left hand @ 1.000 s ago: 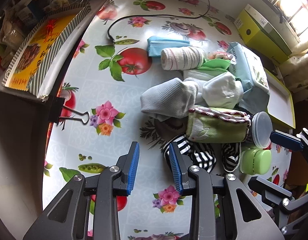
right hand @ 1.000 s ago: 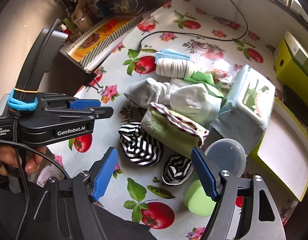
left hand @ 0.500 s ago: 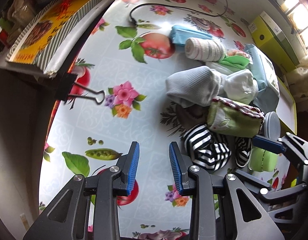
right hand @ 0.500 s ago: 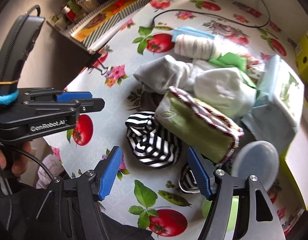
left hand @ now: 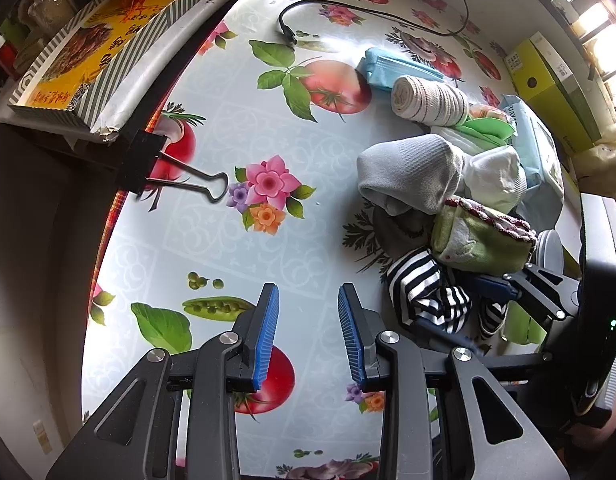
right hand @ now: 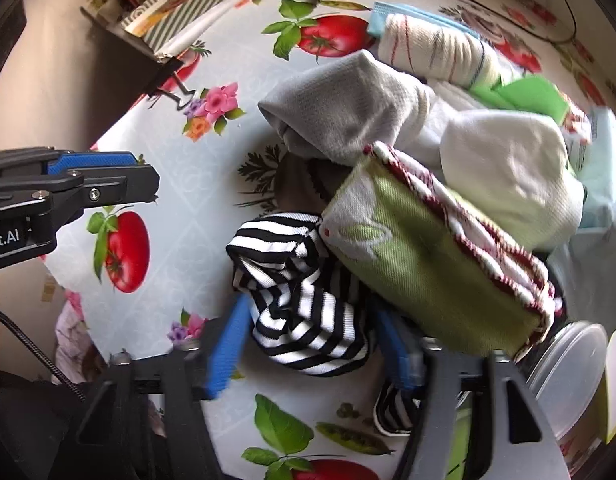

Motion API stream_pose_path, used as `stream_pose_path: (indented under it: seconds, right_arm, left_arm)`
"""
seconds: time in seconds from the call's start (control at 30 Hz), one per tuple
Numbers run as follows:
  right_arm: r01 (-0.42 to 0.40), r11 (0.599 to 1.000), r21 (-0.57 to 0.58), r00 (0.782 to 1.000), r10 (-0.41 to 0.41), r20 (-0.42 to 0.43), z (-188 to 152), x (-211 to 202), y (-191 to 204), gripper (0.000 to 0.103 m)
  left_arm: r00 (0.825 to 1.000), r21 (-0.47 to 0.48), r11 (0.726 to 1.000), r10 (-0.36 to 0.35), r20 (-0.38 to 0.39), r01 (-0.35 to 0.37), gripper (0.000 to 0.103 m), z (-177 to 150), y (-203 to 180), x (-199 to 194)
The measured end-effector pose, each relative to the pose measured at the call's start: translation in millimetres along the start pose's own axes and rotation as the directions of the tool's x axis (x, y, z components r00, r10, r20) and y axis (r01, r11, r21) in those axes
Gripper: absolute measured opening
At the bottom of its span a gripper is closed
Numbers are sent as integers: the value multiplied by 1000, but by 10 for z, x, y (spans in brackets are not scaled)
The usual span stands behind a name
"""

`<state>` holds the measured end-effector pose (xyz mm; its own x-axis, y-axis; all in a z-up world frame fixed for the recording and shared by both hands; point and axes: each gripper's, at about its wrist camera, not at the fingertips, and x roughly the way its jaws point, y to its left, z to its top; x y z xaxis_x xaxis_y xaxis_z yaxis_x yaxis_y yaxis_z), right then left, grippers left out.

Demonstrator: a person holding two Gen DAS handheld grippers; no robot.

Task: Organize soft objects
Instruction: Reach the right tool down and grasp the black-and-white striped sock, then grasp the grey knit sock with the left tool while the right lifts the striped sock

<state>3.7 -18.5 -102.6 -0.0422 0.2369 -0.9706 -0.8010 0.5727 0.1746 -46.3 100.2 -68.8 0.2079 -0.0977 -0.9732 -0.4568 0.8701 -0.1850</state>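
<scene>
The right gripper point(right hand: 308, 344) points down at the table point(left hand: 212, 240), and its jaws have just been closing around a striped sock point(right hand: 304, 300); the blue pads sit at either side of the bundle, right against it, though motion blur hides whether they press it yet. A second striped piece point(right hand: 391, 412) lies just beside the right finger. The left gripper point(left hand: 308, 332) hangs with its jaws apart and nothing between them, over bare flowered cloth left of the pile. Behind the sock, touching it, lies a green towel point(right hand: 431, 256) with a red-and-white edge. Farther back come a grey sock point(right hand: 343, 108) and a white sock point(right hand: 507, 172), then a striped roll point(right hand: 435, 56) against a blue pack point(left hand: 395, 68). A binder clip point(left hand: 168, 172) grips the table edge at left.
</scene>
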Motion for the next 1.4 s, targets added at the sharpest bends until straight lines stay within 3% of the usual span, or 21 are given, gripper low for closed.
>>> stream_pose_path:
  seconds: [0.07, 0.4, 0.57, 0.67, 0.77, 1.03, 1.2, 1.23, 1.4]
  right_arm:
    - [-7, 1000, 5, 1000, 7, -6, 15, -5, -32, 14]
    - [-65, 997, 46, 995, 62, 76, -114, -533, -99, 13]
    - [-63, 991, 117, 989, 47, 137, -178, -854, -283, 13]
    - [-53, 985, 164, 986, 25, 166, -176, -921, -320, 13]
    - [-45, 979, 200, 984, 8, 180, -209, -989, -396, 13]
    - [-38, 963, 267, 981, -15, 193, -283, -1059, -513, 13]
    - [-32, 959, 282, 979, -28, 203, -308, -1111, -536, 13]
    - [-32, 959, 283, 978, -29, 208, -313, -1129, -547, 13]
    - [-34, 961, 276, 972, -33, 235, -323, -1233, -592, 13]
  left_arm:
    - [1000, 1, 1000, -5, -1, 5, 32, 33, 2, 12]
    - [998, 52, 997, -58, 39, 56, 32, 304, -125, -45]
    - [994, 107, 990, -98, 55, 92, 32, 516, -274, -34]
    - [991, 135, 984, -125, 55, 117, 42, 623, -362, -4]
    - [989, 167, 977, -141, 48, 132, 42, 725, -490, 69]
    - [993, 242, 963, -114, -14, 114, 43, 817, -688, 395]
    - [994, 260, 959, -113, -10, 112, 43, 827, -698, 465]
    - [993, 256, 960, -115, -7, 113, 43, 823, -692, 464]
    - [994, 206, 973, -108, 22, 101, 22, 768, -625, 396]
